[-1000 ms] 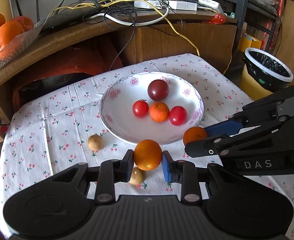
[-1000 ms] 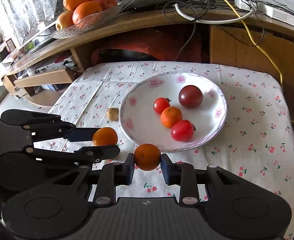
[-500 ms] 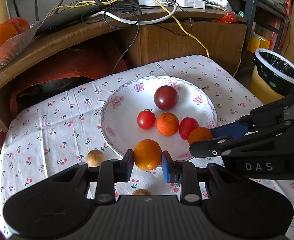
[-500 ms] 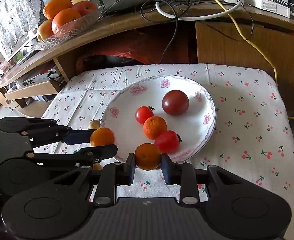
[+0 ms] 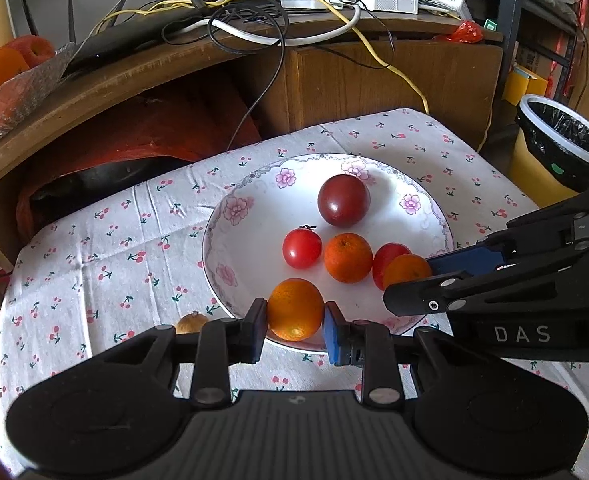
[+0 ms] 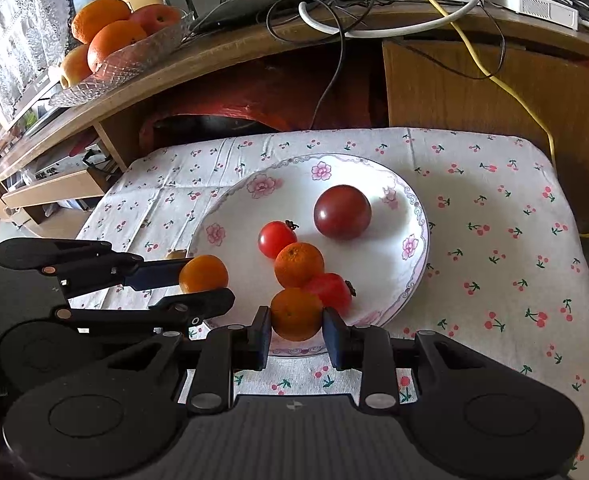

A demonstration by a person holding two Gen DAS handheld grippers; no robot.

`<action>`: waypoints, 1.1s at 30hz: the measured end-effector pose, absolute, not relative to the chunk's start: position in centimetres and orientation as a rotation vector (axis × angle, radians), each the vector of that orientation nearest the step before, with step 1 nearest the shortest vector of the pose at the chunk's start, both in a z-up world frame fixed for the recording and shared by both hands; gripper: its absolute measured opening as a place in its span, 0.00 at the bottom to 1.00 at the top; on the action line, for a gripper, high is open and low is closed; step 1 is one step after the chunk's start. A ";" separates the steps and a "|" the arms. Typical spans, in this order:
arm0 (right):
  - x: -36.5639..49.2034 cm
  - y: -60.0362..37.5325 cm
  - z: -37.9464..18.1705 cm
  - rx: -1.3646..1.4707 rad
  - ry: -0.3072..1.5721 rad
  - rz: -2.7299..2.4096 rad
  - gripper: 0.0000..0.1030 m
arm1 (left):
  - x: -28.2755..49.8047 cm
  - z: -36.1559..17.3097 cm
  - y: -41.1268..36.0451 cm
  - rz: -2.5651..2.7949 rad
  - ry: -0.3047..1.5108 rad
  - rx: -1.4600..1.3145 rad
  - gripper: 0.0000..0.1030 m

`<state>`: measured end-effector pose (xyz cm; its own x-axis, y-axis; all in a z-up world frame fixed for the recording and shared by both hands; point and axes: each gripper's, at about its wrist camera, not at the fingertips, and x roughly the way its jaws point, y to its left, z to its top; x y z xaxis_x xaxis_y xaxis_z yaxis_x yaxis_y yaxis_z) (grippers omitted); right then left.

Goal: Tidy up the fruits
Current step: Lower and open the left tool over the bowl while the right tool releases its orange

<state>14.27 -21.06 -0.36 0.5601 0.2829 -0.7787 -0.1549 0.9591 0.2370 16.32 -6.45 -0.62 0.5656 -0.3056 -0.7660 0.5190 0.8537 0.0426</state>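
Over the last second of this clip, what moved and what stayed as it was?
Both tools carried their oranges forward from over the tablecloth to above the plate's near rim: left tool with its orange, right tool with its orange. Neither let go. The four fruits on the plate kept their places.
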 end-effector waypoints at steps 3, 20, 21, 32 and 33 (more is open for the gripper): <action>14.4 -21.1 -0.4 0.147 0.940 0.259 0.27 | 16.5 -0.7 -6.4 -0.492 0.840 0.274 0.35; 14.6 -21.4 -0.4 0.160 0.943 0.244 0.29 | 16.6 -0.7 -6.5 -0.480 0.841 0.273 0.37; 14.6 -21.3 -0.4 0.159 0.942 0.243 0.29 | 16.6 -0.7 -6.5 -0.479 0.842 0.273 0.37; 14.5 -21.5 -0.3 0.163 0.933 0.230 0.32 | 16.7 -0.7 -6.4 -0.468 0.844 0.264 0.39; 14.4 -21.5 -0.3 0.162 0.931 0.231 0.32 | 16.6 -0.7 -6.4 -0.468 0.843 0.264 0.39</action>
